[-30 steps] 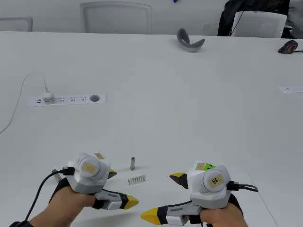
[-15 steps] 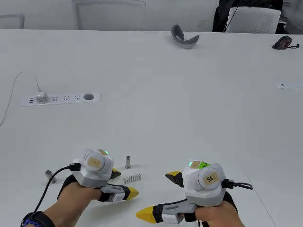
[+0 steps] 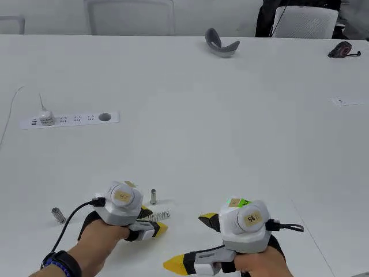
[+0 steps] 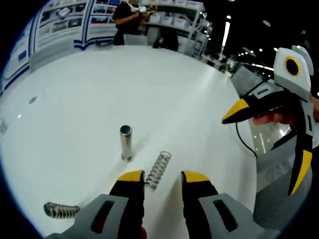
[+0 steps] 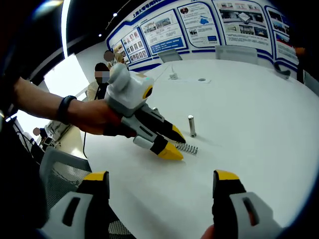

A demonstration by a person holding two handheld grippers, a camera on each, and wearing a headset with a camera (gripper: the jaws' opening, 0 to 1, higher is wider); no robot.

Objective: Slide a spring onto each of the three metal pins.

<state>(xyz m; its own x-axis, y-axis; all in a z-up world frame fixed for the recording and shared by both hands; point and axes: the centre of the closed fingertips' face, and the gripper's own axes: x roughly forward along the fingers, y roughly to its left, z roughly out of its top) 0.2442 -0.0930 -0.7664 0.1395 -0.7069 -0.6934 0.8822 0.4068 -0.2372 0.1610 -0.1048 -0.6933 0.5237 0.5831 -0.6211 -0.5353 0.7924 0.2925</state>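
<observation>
- Right gripper [image 5: 162, 177]: jaws rise from the bottom edge, yellow-tipped, spread wide, nothing between them.
- Left gripper [image 5: 175, 145]: enters from the left, held in a hand [image 5: 94, 117]; tips point right at centre frame.
- Spring [image 5: 187, 148]: lying flat on the table [image 5: 249, 109], its left end at the left gripper's tips.
- Pin [image 5: 191, 125]: upright, just above the spring, apart from it.

Bright, even overhead light, soft shadows, sharp focus; fisheye-warped edges.

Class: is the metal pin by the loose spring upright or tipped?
Upright: the metal pin stands on its end on the table.
</observation>
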